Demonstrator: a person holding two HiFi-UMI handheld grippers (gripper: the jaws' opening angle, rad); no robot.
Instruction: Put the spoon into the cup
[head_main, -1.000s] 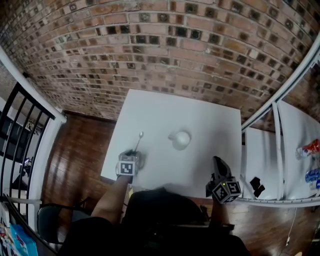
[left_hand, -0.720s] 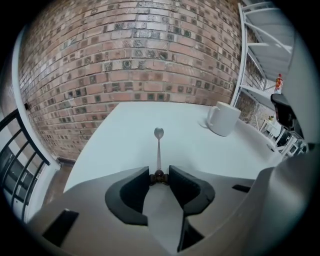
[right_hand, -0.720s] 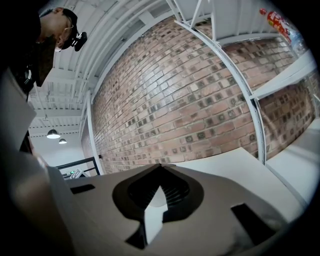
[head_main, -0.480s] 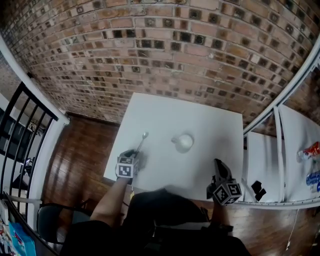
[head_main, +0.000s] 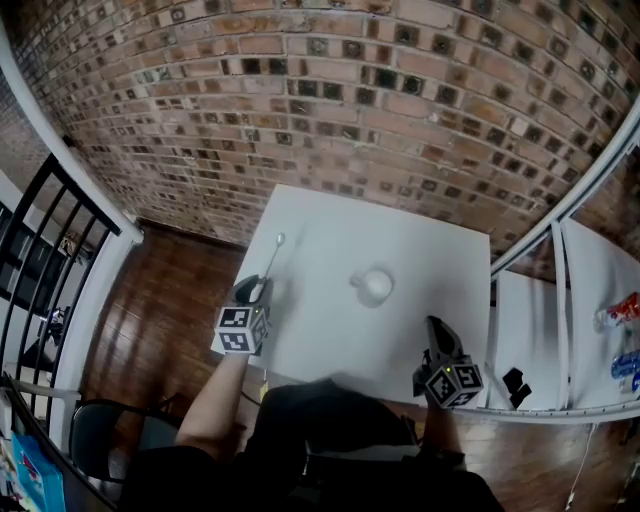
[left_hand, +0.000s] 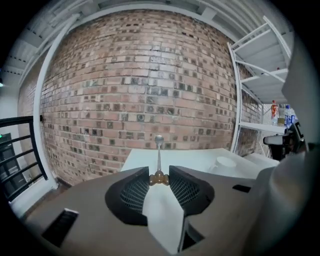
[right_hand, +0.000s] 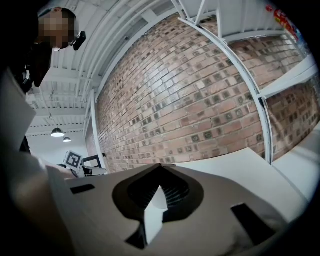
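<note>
A slim metal spoon (head_main: 271, 260) with a brownish handle end is held above the left side of the white table (head_main: 430, 250). My left gripper (head_main: 252, 292) is shut on that handle end. In the left gripper view the spoon (left_hand: 158, 152) sticks out ahead of the left gripper (left_hand: 159, 176), bowl end farthest away. The white cup (head_main: 376, 285) stands upright mid-table, to the right of the spoon, and shows as the cup (left_hand: 224, 162) at right in that view. My right gripper (head_main: 437, 345) hovers at the table's near right corner, shut and empty, the right gripper (right_hand: 160, 169) tips meeting.
A brick wall runs behind the table. White shelving (head_main: 560, 300) stands to the right, with bottles (head_main: 622, 305) and a small black object (head_main: 514, 380) on it. A black railing (head_main: 40, 250) and a chair (head_main: 95, 440) are at left over a wood floor.
My left gripper has risen off the table with the spoon in it, and the spoon now points out more level. The cup and my right gripper have stayed put.
</note>
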